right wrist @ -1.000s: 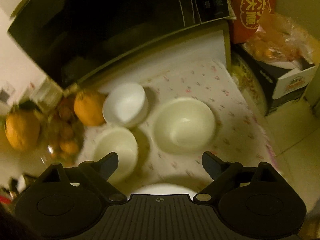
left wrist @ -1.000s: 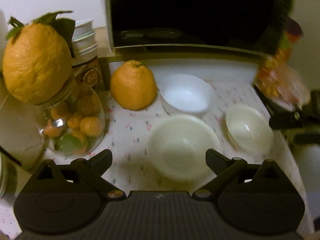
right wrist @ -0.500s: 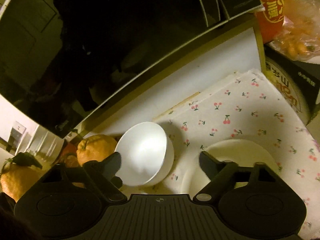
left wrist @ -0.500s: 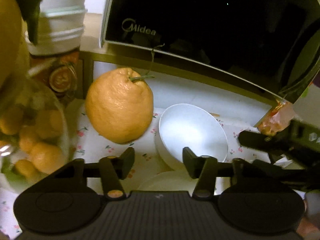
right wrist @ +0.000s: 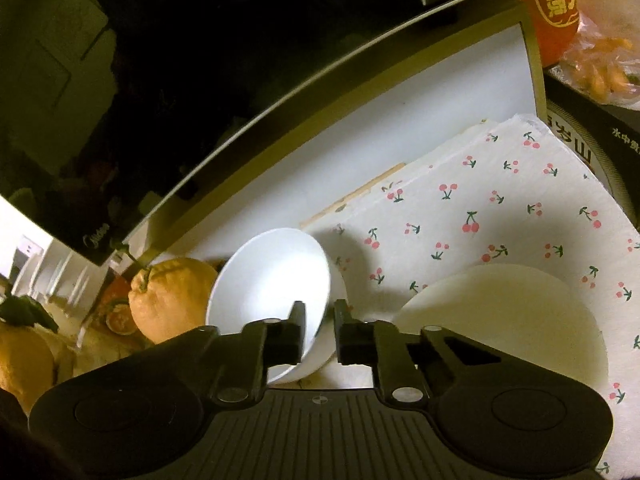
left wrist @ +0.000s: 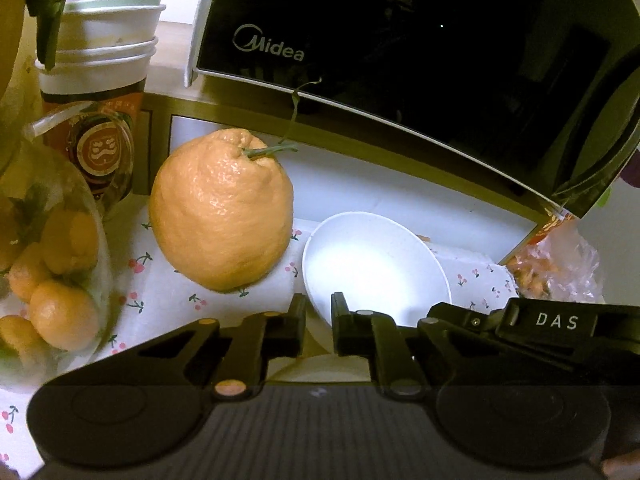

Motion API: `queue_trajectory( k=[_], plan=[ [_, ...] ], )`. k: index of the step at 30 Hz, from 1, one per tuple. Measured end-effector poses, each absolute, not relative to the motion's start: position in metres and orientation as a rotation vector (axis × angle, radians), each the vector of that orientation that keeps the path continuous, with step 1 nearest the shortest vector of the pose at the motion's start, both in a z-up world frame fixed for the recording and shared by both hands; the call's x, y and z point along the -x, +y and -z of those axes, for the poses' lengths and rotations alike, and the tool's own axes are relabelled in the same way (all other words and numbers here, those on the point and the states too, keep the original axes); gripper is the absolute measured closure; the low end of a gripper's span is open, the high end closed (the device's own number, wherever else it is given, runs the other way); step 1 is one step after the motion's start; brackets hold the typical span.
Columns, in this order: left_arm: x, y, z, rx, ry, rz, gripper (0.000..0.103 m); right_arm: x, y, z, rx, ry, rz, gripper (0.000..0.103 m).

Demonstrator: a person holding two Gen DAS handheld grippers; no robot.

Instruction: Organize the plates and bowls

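Grippers: 2, both pinching the same white bowl [left wrist: 376, 268]. Left gripper [left wrist: 319, 314] has fingers nearly closed on the bowl's near-left rim; right gripper [right wrist: 319, 320] likewise nearly closed, clamping the rim with one finger inside and one outside. Bowl is tilted, sitting on the cherry-print cloth [right wrist: 500, 208] just beside 1 big orange [left wrist: 222, 210]. Cream bowls: 1 [right wrist: 504, 328] right of the white one in the right view. A pale edge under the left gripper may be another; cannot tell. Jar [left wrist: 48, 264] of small citrus at left. Cup stack [left wrist: 100, 40] behind it. Farthest: 1 microwave [left wrist: 420, 52], plus a snack bag [left wrist: 560, 268] at right.
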State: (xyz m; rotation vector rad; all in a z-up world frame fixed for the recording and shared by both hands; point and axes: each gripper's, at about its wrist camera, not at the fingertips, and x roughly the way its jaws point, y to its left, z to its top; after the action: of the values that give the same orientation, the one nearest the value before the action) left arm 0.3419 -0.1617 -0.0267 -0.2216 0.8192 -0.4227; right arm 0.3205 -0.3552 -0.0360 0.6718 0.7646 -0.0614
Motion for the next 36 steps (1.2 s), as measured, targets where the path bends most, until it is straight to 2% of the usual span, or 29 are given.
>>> queue_trajectory(
  k=[17, 36],
  plan=[
    [-0.309, -0.151, -0.016, 0.167, 0.783, 0.403, 0.091, -0.292, -0.342, -0.018, -0.641, 0.71, 0.03, 0.091],
    [-0.223, -0.101, -0.049, 0.187, 0.79, 0.395, 0.092, -0.204, -0.3, -0.06, -0.623, 0.747, -0.024, 0.09]
  ],
)
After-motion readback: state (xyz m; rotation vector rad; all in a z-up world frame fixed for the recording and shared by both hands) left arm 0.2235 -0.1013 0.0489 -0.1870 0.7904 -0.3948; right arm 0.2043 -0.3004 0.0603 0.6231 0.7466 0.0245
